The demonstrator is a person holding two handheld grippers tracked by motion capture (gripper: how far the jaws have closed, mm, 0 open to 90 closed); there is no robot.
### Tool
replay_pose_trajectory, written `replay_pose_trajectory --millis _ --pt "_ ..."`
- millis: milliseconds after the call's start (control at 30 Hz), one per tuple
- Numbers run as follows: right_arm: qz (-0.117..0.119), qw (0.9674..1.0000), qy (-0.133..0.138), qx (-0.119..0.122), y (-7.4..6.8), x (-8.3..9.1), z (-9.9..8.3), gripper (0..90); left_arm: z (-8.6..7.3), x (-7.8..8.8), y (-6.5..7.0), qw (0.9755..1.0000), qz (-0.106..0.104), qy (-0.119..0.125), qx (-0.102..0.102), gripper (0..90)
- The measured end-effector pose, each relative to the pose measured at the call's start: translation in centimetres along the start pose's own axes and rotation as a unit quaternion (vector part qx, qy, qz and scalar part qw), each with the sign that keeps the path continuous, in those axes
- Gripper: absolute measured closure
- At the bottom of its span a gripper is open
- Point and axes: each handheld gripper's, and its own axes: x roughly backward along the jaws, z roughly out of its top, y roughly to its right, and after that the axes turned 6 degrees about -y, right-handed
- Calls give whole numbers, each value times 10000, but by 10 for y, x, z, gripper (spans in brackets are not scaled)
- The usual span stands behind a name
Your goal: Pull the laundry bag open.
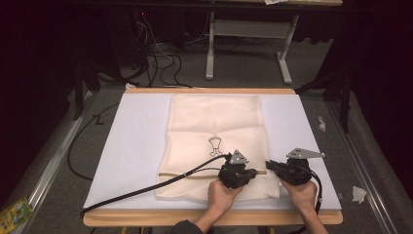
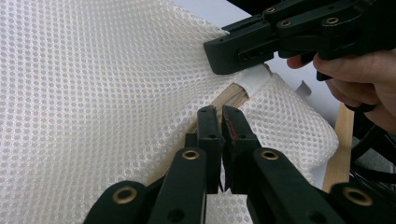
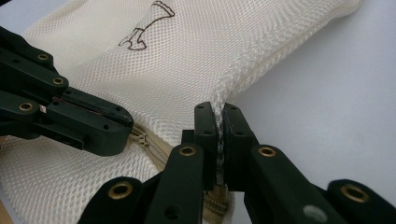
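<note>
White desk (image 1: pixel 136 146) carries my cream mesh bag (image 1: pixel 214 126) near its front edge; right claw (image 3: pixel 218 122) pinches its side seam; left claw (image 2: pixel 220 122) looks pressed together at the zipper (image 3: pixel 144 139), its catch hidden.

The small dark drawing (image 1: pixel 215 146) on the mesh bag (image 1: pixel 214 122) is too small to identify; the left gripper (image 1: pixel 237 170) hides part of the zipper (image 1: pixel 185 174).

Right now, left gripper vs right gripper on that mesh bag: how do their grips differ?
The right gripper pinches the mesh bag at its side edge, lifting a ridge of mesh; the left gripper is shut at the zipper line, and what it holds is hidden. In the high view the left gripper sits over the bag, the right gripper at its border. Both are shut, near the bag's near end.
</note>
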Motion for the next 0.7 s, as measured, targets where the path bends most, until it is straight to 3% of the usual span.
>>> replay_pose_trajectory --millis 700 --pt "-14 10000 -29 50 -2 1 2 877 -1 6 -3 10000 43 -51 -2 874"
